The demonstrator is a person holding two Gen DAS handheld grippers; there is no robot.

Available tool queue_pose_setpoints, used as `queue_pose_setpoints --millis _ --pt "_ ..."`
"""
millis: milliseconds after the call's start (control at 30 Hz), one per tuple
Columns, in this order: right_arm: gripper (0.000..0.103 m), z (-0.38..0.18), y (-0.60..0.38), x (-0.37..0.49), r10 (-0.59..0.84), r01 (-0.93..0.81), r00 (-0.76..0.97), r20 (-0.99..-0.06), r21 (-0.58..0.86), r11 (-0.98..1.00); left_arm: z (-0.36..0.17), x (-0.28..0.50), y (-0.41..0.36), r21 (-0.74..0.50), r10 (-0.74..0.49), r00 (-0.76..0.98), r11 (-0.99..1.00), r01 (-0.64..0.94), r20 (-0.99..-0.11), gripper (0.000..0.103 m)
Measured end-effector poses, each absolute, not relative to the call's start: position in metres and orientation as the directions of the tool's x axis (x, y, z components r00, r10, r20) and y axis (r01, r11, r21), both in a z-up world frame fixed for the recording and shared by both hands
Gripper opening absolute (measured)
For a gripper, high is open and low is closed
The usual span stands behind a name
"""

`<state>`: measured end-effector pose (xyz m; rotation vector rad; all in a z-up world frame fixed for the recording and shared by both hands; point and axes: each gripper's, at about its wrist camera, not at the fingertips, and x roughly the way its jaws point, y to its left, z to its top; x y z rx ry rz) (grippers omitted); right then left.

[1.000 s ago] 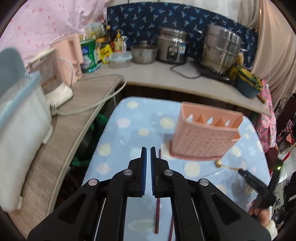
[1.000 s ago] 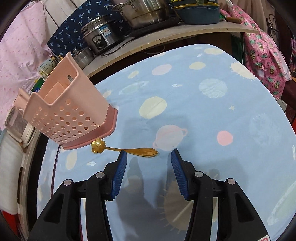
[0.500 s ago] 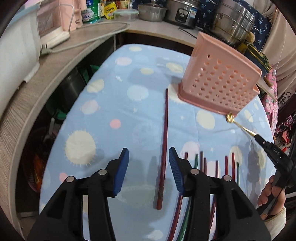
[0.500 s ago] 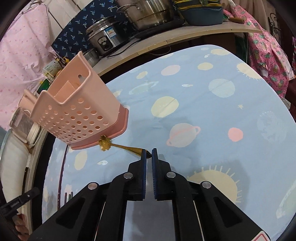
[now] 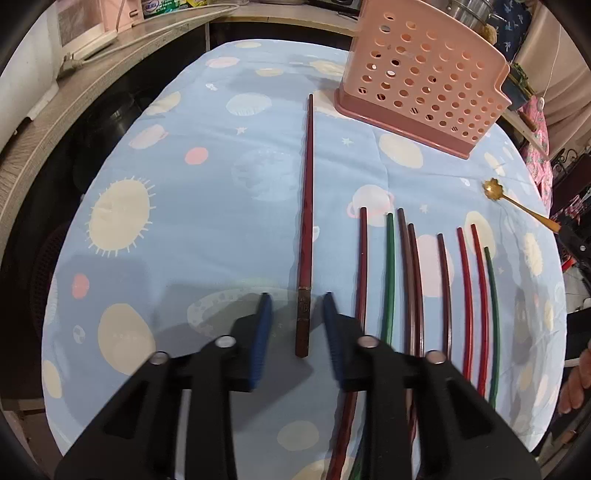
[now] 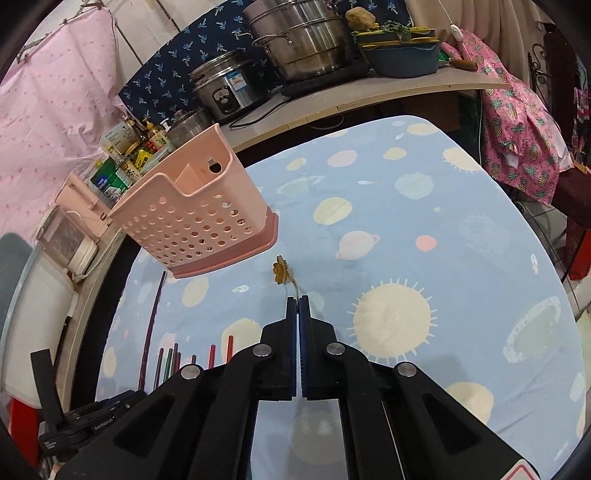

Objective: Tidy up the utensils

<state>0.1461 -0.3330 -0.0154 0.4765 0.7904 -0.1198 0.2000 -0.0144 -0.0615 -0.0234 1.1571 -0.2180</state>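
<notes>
A pink perforated utensil holder [image 5: 424,85] stands on the blue planet-print tablecloth [image 5: 221,177]; it also shows in the right wrist view [image 6: 199,218]. My left gripper [image 5: 297,306] is open, its jaws on either side of the thick end of a long dark red chopstick [image 5: 306,206] lying on the cloth. Several red, green and brown chopsticks [image 5: 417,280] lie in a row to its right. My right gripper [image 6: 298,301] is shut on the handle of a gold flower-shaped spoon [image 6: 280,271], held above the cloth near the holder.
A counter [image 6: 369,96] behind the table carries steel pots [image 6: 303,40], a rice cooker [image 6: 221,92], a blue basin [image 6: 402,55] and bottles [image 6: 140,147]. A pink appliance [image 5: 96,26] and a cable sit on the left counter. The table edge curves at left.
My left gripper opened and dropped toward the cloth around the long chopstick's end. My right gripper closed on the gold spoon and lifted it off the cloth.
</notes>
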Motion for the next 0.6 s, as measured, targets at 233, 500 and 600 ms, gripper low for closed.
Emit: queue_pose_setpoints --millis 233,500,600 --pt "0.003 0.003 -0.326 0.131 0.051 0.272 0.711 -0.701 0.342 0.899 -0.051 0.195 -0.018 -0.111 -0.172 0.401 0.979 0.170 -0.900 0.007" --pt "0.003 0.060 -0.322 0.136 0.014 0.227 0.779 -0.627 0.302 0.926 0.033 0.202 -0.013 -0.109 -0.192 0.542 0.977 0.182 -0.818 0.007" --pt "0.003 0.080 -0.320 0.144 0.005 0.208 0.804 -0.594 0.290 0.934 0.074 0.218 -0.012 -0.101 -0.196 0.601 0.977 0.188 -0.775 0.007"
